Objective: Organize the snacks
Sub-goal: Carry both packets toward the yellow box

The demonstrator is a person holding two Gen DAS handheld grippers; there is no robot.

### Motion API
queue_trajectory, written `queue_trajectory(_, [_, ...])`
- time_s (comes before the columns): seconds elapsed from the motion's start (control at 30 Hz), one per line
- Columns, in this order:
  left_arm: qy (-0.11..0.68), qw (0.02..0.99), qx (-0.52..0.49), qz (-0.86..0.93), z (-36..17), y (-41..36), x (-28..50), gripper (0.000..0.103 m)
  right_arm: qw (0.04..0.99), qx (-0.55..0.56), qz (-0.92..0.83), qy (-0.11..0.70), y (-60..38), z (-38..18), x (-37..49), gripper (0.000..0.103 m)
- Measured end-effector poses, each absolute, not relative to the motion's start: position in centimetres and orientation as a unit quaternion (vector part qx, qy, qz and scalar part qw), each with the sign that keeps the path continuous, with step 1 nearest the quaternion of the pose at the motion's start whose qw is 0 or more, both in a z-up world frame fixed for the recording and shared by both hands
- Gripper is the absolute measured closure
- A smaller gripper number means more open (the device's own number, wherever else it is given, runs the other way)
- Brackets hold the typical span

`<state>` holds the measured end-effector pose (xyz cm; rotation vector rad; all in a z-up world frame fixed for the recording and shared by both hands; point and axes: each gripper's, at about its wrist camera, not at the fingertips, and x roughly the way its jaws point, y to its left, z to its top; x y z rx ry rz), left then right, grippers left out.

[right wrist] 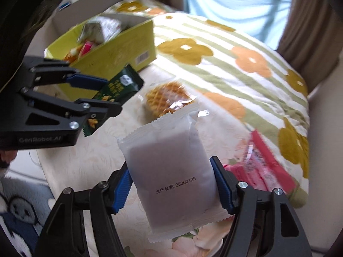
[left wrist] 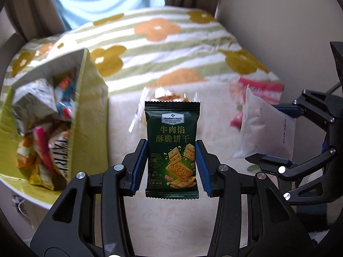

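Note:
My left gripper (left wrist: 171, 167) is shut on a dark green cracker packet (left wrist: 172, 147), held upright above the bed; both also show in the right wrist view, gripper (right wrist: 100, 95) and packet (right wrist: 120, 87). My right gripper (right wrist: 171, 186) is shut on a white frosted snack pouch (right wrist: 171, 171), which also shows at the right of the left wrist view (left wrist: 265, 130). A yellow-green cardboard box (left wrist: 90, 115) holding several snack packets stands at the left, seen too in the right wrist view (right wrist: 120, 49).
A wrapped waffle (right wrist: 167, 98) and pink packets (right wrist: 263, 167) lie on the cream bedsheet (left wrist: 171, 214). A striped flower blanket (left wrist: 160, 49) covers the bed behind. Curtains and a window are at the back. A wall runs along the right.

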<state>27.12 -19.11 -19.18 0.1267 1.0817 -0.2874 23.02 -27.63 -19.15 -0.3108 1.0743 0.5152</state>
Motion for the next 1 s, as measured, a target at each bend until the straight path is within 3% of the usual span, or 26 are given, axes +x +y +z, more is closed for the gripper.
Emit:
queue_trajectory(0.3, [0.456, 0.881, 0.021, -0.122, -12.0, -14.7, 27.0, 0.062, 0.857, -0.124, 0.236, 0.441, -25.6, -11.3, 22.5, 0.038])
queue_trajectory(0.53, [0.425, 0.899, 0.01, -0.109, -8.5, -7.8, 27.7, 0.062, 0.871, -0.131, 0.247, 0.404, -19.6, -8.3, 22.7, 0.038])
queue_trajectory(1.0, [0.45, 0.888, 0.006, -0.097, -10.7, 10.0, 31.4, 0.062, 0.874, -0.072, 0.21, 0.432, -5.3, -9.8, 26.2, 0.038])
